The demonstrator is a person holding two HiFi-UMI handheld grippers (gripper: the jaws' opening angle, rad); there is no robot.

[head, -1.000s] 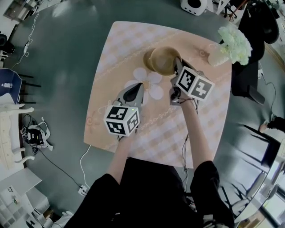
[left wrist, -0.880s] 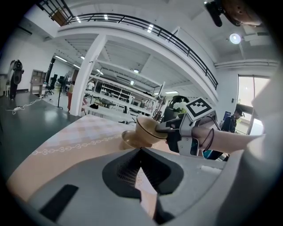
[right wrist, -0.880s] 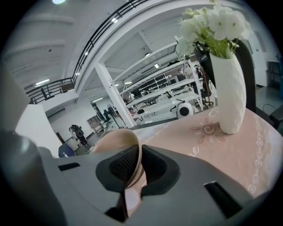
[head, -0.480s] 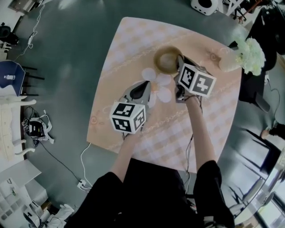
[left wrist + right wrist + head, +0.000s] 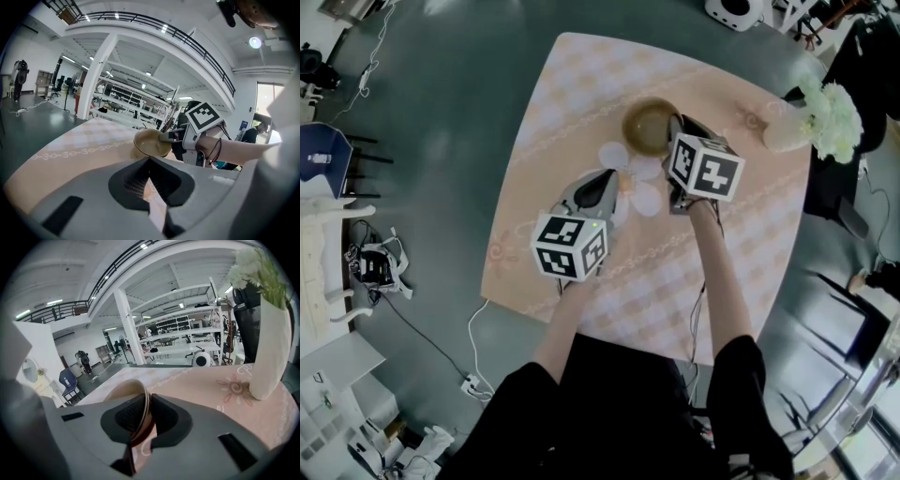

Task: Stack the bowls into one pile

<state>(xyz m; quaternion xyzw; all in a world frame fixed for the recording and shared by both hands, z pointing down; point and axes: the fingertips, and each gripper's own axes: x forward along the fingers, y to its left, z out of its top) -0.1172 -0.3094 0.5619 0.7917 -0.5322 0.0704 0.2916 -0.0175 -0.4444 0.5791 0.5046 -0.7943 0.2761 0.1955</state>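
Tan bowls (image 5: 649,127) sit nested in one pile at the far middle of the table (image 5: 572,84). My right gripper (image 5: 675,125) reaches the pile's right rim. In the right gripper view the top bowl's thin rim (image 5: 125,391) stands between the jaws of the right gripper (image 5: 146,403). Those jaws have just been opening, and a slim gap shows beside the rim. The left gripper view shows the bowl pile (image 5: 151,142) with the right gripper (image 5: 167,137) at its edge. My left gripper (image 5: 607,178) hovers nearer me, shut and empty, its tip (image 5: 149,162) short of the bowls.
A white vase (image 5: 780,134) with pale flowers (image 5: 831,114) stands at the table's far right corner, close to the right gripper's side; the vase (image 5: 270,350) is also in the right gripper view. The cloth is peach check with white flower prints (image 5: 649,197). Grey floor surrounds the table.
The held bowl, first beside and above another bowl, has come down into it, making one pile. The right gripper sank with it and rolled a little. The left gripper kept still.
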